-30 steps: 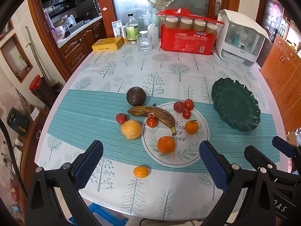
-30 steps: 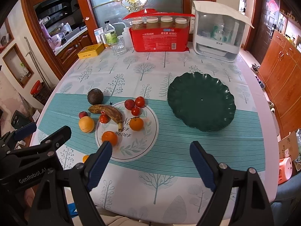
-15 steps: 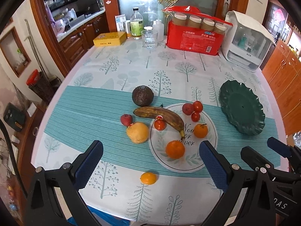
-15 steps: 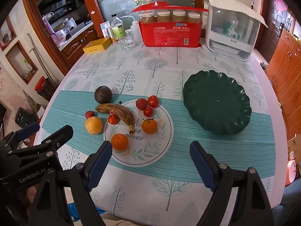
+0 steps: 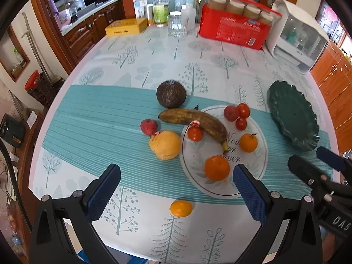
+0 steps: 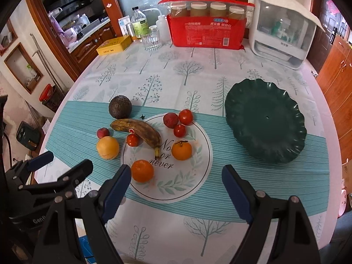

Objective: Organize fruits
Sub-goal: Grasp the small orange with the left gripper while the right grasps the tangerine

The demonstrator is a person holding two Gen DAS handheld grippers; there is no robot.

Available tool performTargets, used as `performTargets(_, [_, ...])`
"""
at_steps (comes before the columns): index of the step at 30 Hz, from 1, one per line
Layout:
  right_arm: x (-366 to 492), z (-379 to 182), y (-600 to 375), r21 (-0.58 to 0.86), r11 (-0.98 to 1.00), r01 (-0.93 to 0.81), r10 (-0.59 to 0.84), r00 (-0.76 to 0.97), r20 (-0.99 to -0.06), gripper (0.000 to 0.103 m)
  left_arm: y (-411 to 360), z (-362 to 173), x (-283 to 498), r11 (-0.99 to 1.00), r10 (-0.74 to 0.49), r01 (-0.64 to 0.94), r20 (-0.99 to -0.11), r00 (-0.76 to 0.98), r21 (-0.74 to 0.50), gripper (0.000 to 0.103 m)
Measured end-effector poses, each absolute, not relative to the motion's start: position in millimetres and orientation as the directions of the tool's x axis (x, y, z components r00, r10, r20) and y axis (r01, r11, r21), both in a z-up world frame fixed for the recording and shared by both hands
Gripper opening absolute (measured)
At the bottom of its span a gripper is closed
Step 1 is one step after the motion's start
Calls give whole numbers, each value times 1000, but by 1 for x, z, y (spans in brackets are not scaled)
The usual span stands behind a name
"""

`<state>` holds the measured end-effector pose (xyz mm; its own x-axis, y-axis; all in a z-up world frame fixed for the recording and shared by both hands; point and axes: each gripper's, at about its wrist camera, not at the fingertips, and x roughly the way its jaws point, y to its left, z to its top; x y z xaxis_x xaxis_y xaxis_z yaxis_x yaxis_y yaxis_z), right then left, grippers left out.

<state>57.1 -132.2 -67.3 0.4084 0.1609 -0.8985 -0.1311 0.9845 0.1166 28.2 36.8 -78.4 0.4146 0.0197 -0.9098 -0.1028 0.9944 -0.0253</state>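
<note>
I am holding the left gripper (image 5: 175,186) wide and empty above a small orange (image 5: 180,208) lying between its fingers. The right gripper (image 6: 176,189) is hovering wide, empty; the green plate (image 6: 265,121) is sitting ahead-right.

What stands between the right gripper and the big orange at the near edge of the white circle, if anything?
Nothing visible does. The right gripper is open and empty above the tablecloth, and the big orange lies just beyond its left finger, slightly to the left, with only bare cloth between them.
</note>
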Motion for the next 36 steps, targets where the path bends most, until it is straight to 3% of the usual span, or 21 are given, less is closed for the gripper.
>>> performTargets(10, [83,-113,-134,110,988,-106,140,331,-933,83,69,-146,29,982,8,-183,-958,286,-47,99])
performTargets(19, [104,-158,-134,113,987,-113,139,259,-956,69,81,-189,17,965,-104,-216,-971,213,-150,90])
performTargets(28, [119,-175,-128,130,983,-126,158,247,-956,65,57,-203,14,975,-155,-139,-978,140,-174,71])
performTargets(36, [132,-191,-125,136,983,-120,160,221,-962,48,35,-206,14,979,-176,-81,-975,137,-188,50])
